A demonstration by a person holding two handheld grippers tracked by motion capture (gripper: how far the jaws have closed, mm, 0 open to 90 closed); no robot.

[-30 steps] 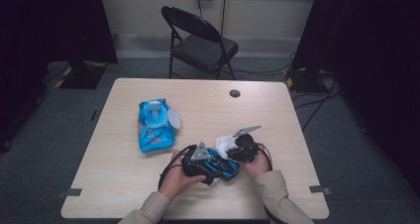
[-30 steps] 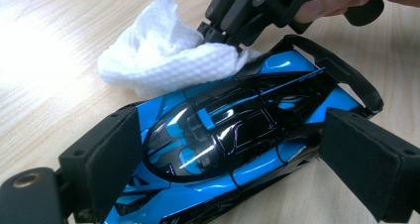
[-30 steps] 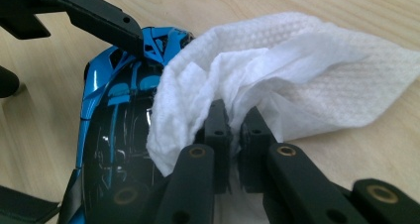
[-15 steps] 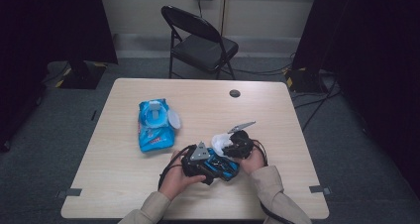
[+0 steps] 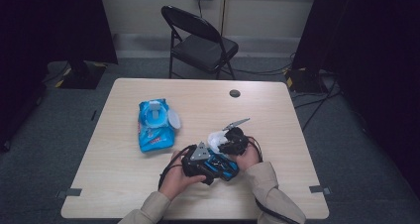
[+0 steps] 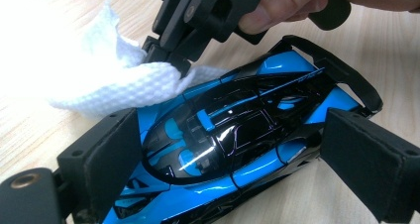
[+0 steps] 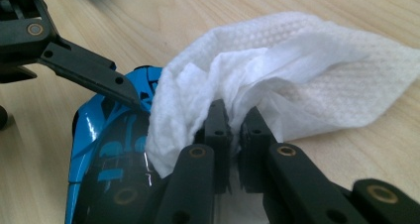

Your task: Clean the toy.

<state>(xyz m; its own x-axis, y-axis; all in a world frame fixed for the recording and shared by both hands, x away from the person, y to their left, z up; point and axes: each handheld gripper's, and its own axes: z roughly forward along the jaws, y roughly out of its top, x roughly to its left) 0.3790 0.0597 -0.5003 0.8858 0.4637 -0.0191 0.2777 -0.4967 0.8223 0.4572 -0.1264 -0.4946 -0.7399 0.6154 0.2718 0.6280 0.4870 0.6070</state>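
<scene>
A blue and black toy car (image 6: 233,135) lies on the table near its front edge. My left gripper (image 6: 237,159) is shut on it, one pad on each side of the body. My right gripper (image 7: 235,122) is shut on a bunched white wipe (image 7: 297,60), which rests against the car's (image 7: 109,149) one end. From the high view, the left gripper (image 5: 200,159) and the car (image 5: 224,168) sit in front of the person. The right gripper (image 5: 233,142) and the wipe (image 5: 214,139) are just behind them.
A blue wipes packet (image 5: 155,125) with its lid flipped open lies left of centre on the wooden table (image 5: 277,120). A round cable hole (image 5: 235,93) is at the back. A black folding chair (image 5: 198,40) stands beyond the far edge.
My right gripper has slid a little to the left with the wipe, closer over the car. The left gripper and the car have stayed put.
</scene>
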